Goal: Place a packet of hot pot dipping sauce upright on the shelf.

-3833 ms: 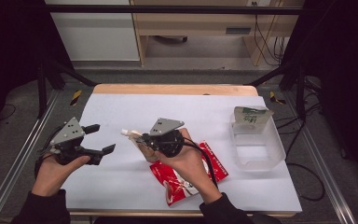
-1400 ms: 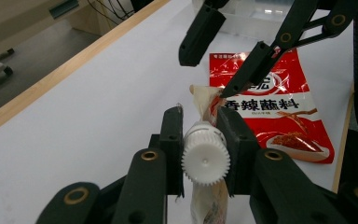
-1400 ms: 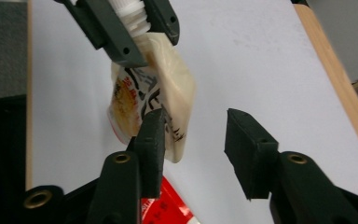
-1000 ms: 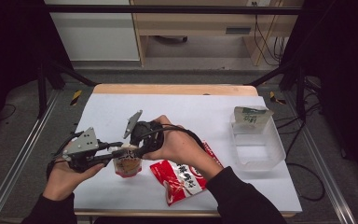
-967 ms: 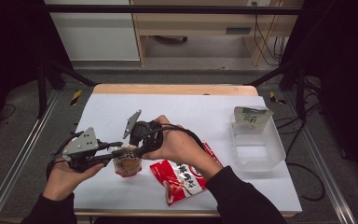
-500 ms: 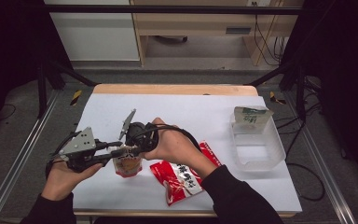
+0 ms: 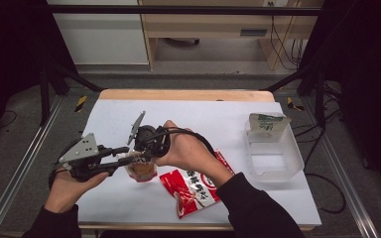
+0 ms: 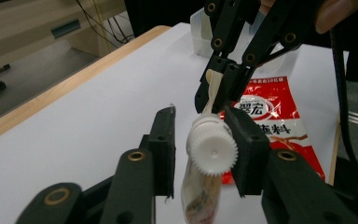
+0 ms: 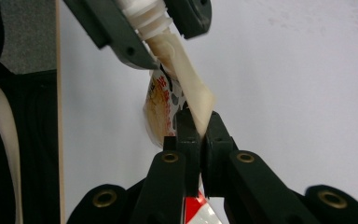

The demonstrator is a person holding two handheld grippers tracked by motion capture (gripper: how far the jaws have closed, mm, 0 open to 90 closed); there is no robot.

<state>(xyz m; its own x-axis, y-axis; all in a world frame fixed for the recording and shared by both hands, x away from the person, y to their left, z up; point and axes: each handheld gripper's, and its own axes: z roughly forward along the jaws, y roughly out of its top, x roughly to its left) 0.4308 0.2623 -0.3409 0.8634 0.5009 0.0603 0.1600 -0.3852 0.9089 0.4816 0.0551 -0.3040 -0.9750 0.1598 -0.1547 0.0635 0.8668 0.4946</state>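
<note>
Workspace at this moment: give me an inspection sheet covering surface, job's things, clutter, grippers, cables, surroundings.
Surface: white table with a wooden far edge, on a metal frame.
Job's things: spouted pouch with a white ribbed cap, held between both grippers above the table.
Clutter: red packet lying flat near the front edge; clear bin at the right, a green-and-white packet leaning in its far end.
Grippers: left gripper has the cap between its jaws, which have just been opening, one jaw apart from it; right gripper shut on the pouch's corner flap.
Cables: black cable loops over the right hand.
Surroundings: wooden cabinet and floor cables beyond the table.
</note>
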